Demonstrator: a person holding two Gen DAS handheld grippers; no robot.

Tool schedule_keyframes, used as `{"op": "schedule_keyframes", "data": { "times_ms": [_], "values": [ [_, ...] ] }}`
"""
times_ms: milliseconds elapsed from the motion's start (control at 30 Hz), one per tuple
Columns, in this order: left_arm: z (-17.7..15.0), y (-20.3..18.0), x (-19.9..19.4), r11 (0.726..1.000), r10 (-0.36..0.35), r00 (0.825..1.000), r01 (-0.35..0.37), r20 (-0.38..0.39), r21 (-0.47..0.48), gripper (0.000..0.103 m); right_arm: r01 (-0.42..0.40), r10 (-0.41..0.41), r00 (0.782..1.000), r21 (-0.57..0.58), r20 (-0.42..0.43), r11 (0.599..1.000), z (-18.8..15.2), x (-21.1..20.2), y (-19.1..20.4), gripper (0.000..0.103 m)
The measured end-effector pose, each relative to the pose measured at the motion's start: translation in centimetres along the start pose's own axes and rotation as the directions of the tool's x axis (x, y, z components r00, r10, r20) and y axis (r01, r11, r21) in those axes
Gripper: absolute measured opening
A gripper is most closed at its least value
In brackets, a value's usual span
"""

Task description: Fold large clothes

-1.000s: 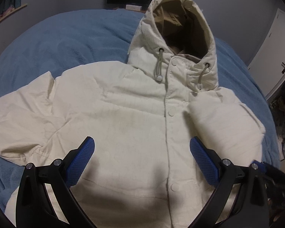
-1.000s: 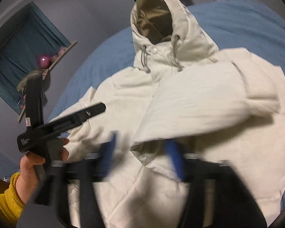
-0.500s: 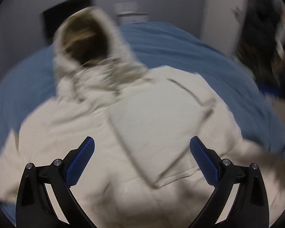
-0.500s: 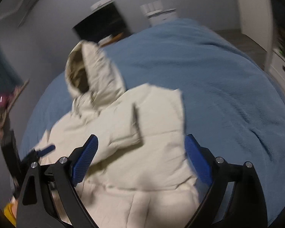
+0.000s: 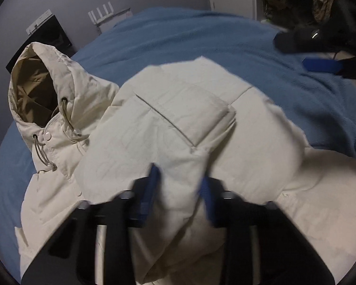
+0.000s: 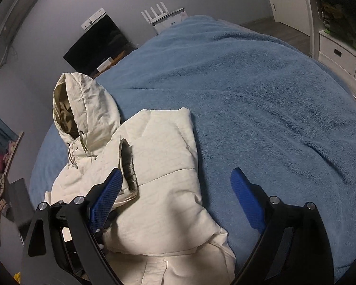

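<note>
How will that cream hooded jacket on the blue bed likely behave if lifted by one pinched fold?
The jacket is probably floppy: its folded-over sleeve drapes softly. Its puffy, quilted bulk suggests it is light for its size, yet springy, so folds may reopen. The left gripper is closing around a padded fold, which looks likely to compress.

left gripper point(image 5: 179, 190) closing w/ cream jacket point(image 5: 178, 123) fold between, blue blanket point(image 5: 201, 40)

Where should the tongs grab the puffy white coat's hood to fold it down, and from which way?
Grab the hood at its top rim, coming from above on the blanket side. It stands up open beyond the coat, so that thin doubled edge probably fits the tongs better than the puffy body.
</note>
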State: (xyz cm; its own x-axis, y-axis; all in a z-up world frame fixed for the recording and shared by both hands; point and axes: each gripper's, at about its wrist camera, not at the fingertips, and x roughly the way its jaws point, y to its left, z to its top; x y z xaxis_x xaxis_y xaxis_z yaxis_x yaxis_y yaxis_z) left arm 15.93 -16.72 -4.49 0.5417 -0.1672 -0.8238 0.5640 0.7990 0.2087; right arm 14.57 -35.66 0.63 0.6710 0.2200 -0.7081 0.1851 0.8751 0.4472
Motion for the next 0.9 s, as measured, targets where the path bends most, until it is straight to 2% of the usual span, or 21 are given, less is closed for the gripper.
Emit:
{"op": "schedule_keyframes", "data": {
  "times_ms": [67, 133, 233, 333, 467, 567, 633, 700, 767, 833, 867, 900],
  "values": [
    [-0.1, 1.2, -1.5, 0.998, -0.017, 1.000, 0.019, 0.026, -0.055, 0.015, -0.002, 0.002, 1.000, -0.005, -0.005, 1.000, -0.1, 0.2, 0.1, 0.088],
    [-0.5, 3.6, -3.8, 0.990, -0.031, 0.997, 0.040, 0.065, -0.139, 0.013, -0.009, 0.009, 1.000, -0.012, -0.012, 1.000, -0.2, 0.4, 0.2, 0.088],
    [-1.2, 7.1, -6.9, 0.969, -0.015, 0.994, 0.041, 0.108, -0.244, 0.011, -0.013, 0.012, 1.000, -0.035, -0.011, 0.999, -0.4, 0.4, 0.8, 0.088],
    [-3.0, 11.5, -9.8, 0.931, 0.007, 0.992, 0.041, 0.129, -0.364, 0.011, -0.009, 0.009, 1.000, -0.068, -0.006, 0.998, -0.6, 0.4, 1.4, 0.088],
    [-6.2, 15.7, -12.8, 0.879, 0.079, 0.987, -0.002, 0.141, -0.476, 0.011, -0.003, 0.003, 1.000, -0.107, -0.002, 0.994, -1.1, 0.5, 2.3, 0.088],
    [-9.2, 17.9, -13.5, 0.827, 0.065, 0.989, 0.022, 0.135, -0.562, 0.011, 0.012, -0.013, 1.000, -0.140, -0.006, 0.990, -1.7, 0.8, 2.8, 0.088],
    [-11.4, 18.7, -12.5, 0.792, 0.041, 0.993, 0.035, 0.110, -0.609, 0.011, 0.021, -0.024, 1.000, -0.161, -0.013, 0.987, -2.1, 1.1, 3.1, 0.088],
    [-13.2, 19.3, -10.5, 0.761, 0.002, 0.999, 0.032, 0.051, -0.648, 0.011, 0.031, -0.036, 0.999, -0.188, -0.022, 0.982, -2.5, 1.4, 3.5, 0.088],
    [-14.8, 19.8, -8.1, 0.708, -0.065, 0.998, 0.034, -0.017, -0.705, 0.011, 0.041, -0.048, 0.998, -0.217, -0.027, 0.975, -3.0, 1.6, 3.9, 0.088],
    [-16.2, 20.4, -6.1, 0.662, -0.123, 0.988, 0.015, -0.089, -0.750, 0.018, 0.049, -0.060, 0.997, -0.243, -0.038, 0.969, -3.4, 2.0, 4.3, 0.088],
    [-16.7, 20.7, -5.6, 0.641, -0.135, 0.985, 0.004, -0.108, -0.767, 0.020, 0.053, -0.065, 0.997, -0.248, -0.042, 0.967, -3.5, 2.2, 4.3, 0.088],
    [-17.2, 21.0, -5.6, 0.623, -0.126, 0.985, -0.016, -0.120, -0.782, 0.028, 0.060, -0.075, 0.996, -0.253, -0.048, 0.966, -3.7, 2.4, 4.3, 0.088]
  ]
}}
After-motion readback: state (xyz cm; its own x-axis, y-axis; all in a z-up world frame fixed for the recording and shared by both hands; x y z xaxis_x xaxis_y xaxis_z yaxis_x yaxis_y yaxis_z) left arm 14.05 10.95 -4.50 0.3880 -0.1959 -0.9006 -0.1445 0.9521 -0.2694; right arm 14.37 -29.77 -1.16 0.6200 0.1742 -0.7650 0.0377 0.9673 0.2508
